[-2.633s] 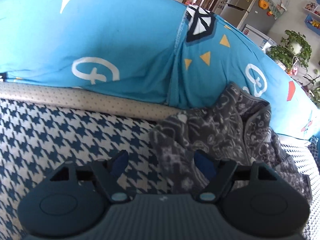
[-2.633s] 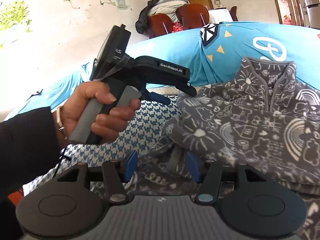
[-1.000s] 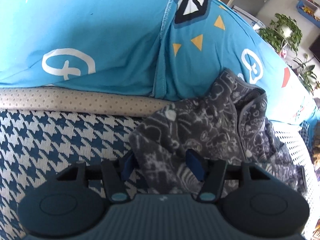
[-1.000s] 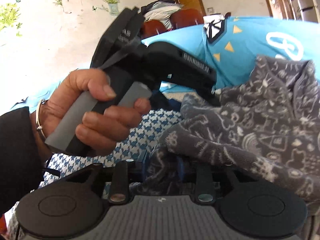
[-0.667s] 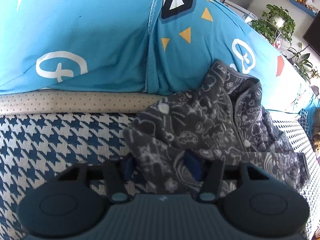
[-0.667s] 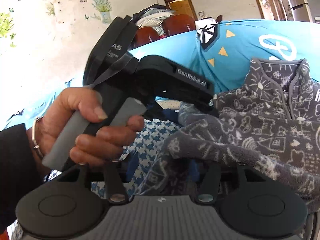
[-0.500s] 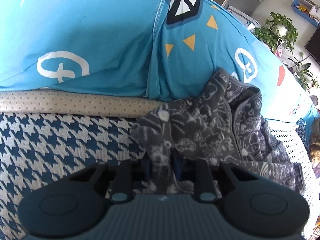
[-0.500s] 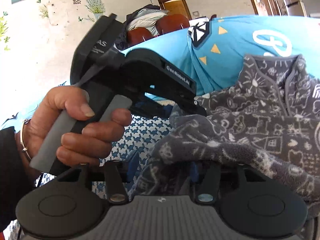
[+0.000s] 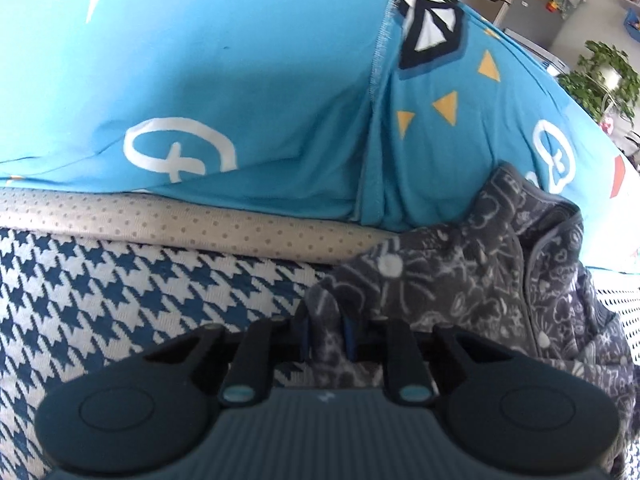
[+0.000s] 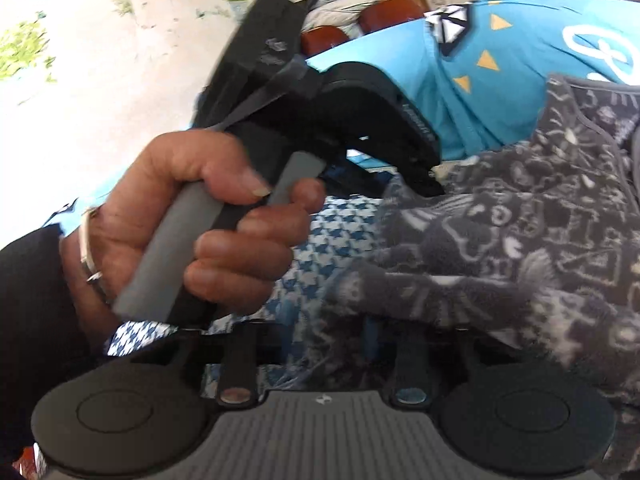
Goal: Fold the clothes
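A grey fleece jacket (image 9: 460, 280) with white doodle print lies crumpled on the houndstooth seat cover (image 9: 120, 292), against a bright blue cushion. My left gripper (image 9: 327, 332) is shut on the jacket's near left edge, with fabric pinched between the blue pads. From the right wrist, the left gripper (image 10: 434, 188) shows as a black tool in a person's hand (image 10: 224, 232), its tip on the jacket (image 10: 520, 240). My right gripper (image 10: 332, 332) sits under a thick fold of the jacket's lower edge, its fingers drawn in on the fabric. The fleece mostly hides the pads.
The blue cushion (image 9: 240, 100) with white and yellow shapes rises behind the seat, above a beige dotted strip (image 9: 160, 220). A white mesh cover (image 9: 616, 304) lies at the right. A potted plant (image 9: 608, 76) and a fridge (image 9: 512, 4) stand far behind. A black sleeve (image 10: 32, 300) fills the left.
My left gripper has gone from open around the jacket's edge to shut on it. The right gripper's fingers have drawn in on the fold, and the left tool now looms closer.
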{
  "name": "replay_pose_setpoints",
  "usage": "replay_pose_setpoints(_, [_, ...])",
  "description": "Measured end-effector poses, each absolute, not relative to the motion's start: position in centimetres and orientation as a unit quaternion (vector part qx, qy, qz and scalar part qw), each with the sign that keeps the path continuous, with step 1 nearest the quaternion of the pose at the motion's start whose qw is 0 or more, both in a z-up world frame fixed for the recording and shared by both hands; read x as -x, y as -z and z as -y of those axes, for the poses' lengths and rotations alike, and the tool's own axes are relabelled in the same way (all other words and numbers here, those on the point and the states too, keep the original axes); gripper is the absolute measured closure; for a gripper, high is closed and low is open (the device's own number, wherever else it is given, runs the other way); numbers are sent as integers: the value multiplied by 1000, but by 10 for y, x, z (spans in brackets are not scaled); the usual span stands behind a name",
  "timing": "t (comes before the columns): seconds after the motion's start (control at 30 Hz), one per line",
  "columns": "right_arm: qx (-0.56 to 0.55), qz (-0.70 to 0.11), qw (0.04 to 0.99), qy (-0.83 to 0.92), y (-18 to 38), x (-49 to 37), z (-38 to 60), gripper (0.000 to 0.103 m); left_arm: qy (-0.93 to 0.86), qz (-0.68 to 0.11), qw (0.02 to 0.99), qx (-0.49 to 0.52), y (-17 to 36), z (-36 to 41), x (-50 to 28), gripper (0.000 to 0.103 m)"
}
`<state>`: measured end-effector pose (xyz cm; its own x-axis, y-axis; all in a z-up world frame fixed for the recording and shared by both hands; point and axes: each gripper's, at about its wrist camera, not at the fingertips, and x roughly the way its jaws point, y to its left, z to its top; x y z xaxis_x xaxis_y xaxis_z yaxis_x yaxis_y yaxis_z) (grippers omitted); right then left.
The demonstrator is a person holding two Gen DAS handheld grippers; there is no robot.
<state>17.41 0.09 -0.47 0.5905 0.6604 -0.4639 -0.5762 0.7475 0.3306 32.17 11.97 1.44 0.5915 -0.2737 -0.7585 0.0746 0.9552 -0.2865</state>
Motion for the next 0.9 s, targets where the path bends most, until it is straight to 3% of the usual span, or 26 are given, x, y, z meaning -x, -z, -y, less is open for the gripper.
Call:
replay_pose_setpoints(0.1, [-46,-285,888,-357,2,-166,-8,43,76,-438,890,104,-18,-122,-321,84])
replay_pose_setpoints(0.6, [8,-250,924,-289,-37,-108,40,43,86,-411,904,75,-69,-106,-288,56])
replay_pose_setpoints(0.9, [-23,-272,952,-138,-38,-129,82,42,107,-423,900,11,-61,-57,-259,49])
